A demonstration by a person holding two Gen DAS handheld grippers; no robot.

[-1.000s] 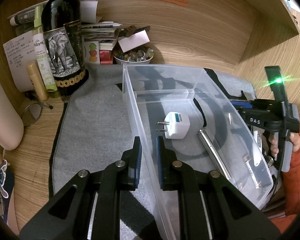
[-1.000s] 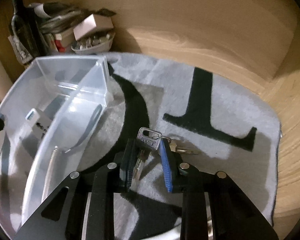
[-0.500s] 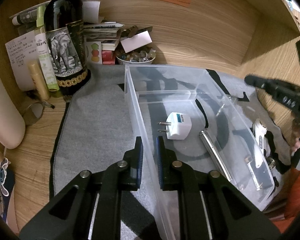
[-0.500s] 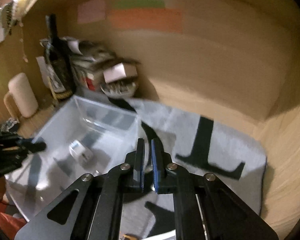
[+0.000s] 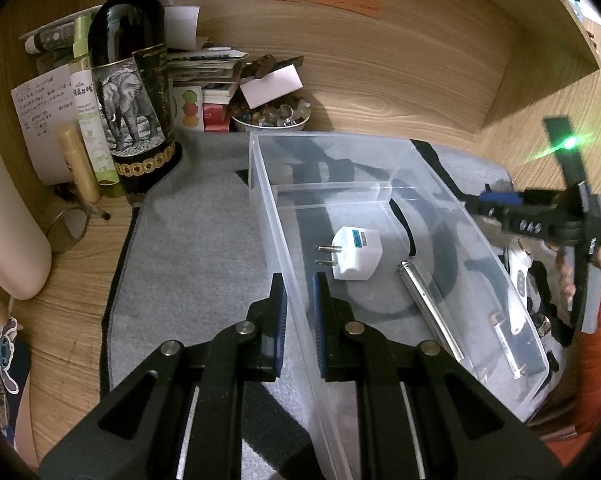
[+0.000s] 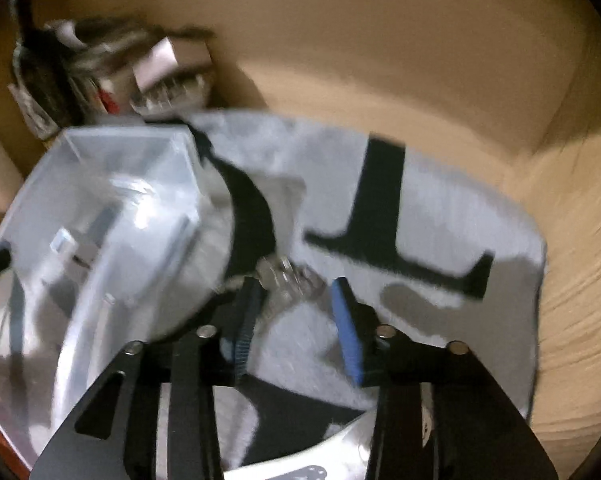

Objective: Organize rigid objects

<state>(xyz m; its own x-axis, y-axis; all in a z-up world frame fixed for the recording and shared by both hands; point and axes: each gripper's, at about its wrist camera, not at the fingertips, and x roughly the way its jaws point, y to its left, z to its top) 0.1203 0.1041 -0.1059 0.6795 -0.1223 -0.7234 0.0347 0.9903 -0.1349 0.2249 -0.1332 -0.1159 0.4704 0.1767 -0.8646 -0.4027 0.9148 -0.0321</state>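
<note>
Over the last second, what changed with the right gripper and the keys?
The right gripper went from open around the keys to shut and lifted away without them, then came back down; now it is open again with the keys between its fingers, blurred. The left gripper stayed clamped on the clear bin wall. The white plug and metal cylinder inside did not move.

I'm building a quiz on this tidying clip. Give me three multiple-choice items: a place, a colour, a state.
1. Where is the plug adapter? A in the clear bin; B beside the bottle; C in the bowl.
2. Its body colour? A red; B white; C black.
3. On the left gripper, the jaws are? A spread wide; B holding a bottle; C closed on the bin's wall.
Answers: A, it lies on the bin floor. B, white casing. C, one finger each side of the wall.
</note>
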